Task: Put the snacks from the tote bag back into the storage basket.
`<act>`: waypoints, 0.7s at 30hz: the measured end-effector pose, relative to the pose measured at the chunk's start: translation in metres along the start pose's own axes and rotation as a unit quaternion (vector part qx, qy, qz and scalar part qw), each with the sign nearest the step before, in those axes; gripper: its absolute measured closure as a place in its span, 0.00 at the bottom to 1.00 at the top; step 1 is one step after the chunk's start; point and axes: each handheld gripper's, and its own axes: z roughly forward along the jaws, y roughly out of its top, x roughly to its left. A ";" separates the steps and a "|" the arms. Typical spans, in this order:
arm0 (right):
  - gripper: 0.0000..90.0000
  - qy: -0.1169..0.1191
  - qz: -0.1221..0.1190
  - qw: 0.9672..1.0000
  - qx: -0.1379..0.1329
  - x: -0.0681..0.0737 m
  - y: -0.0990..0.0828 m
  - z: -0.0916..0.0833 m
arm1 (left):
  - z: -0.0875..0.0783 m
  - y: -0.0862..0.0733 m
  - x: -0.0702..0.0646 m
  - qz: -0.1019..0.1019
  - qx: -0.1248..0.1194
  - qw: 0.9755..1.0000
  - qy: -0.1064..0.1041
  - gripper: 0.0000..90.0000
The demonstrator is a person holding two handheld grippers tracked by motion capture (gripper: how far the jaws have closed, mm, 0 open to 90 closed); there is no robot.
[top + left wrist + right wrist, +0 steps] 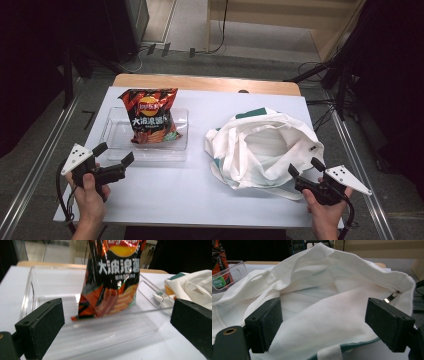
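White cloth covers the right half of your desk [165,200]: a crumpled tote bag [265,145] with green trim, its mouth gaping toward the desk's right edge and its handles trailing toward the near edge. Your right gripper [305,167] sits at the near right corner, jaws spread wide, their tips at the bag's near rim; in the right gripper view the bag [332,310] lies between and beyond the two black jaws, and you cannot tell from the pictures whether either pad rests on the fabric, though neither presses it. On the left half of the desk, toward the far edge, a clear plastic tray [117,135] holds an orange and black bag of crisps [149,116], which stands propped against the tray's far side and leans over the far wall. Your left gripper [114,152] is at the near left part of the desk, just beside the tray's near left corner, jaws wide apart with nothing between the pads. In the left gripper view the crisps [112,282] stand ahead, inside the tray [50,280], with the tray's near wall crossing between your jaws and the tote's white edge [192,287] off to the right, well apart from the tray
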 end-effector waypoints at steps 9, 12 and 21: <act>0.16 -0.008 0.002 1.000 -0.003 -0.006 -0.006 -0.006 | -0.018 -0.017 0.004 0.014 0.004 1.000 0.015 0.00; 0.15 -0.008 0.002 1.000 -0.006 -0.006 -0.008 -0.009 | -0.022 -0.023 0.012 -0.004 0.008 1.000 0.019 0.00; 0.05 -0.013 -0.007 1.000 -0.013 -0.010 -0.014 -0.014 | -0.035 -0.030 0.021 0.045 0.009 0.998 0.046 0.00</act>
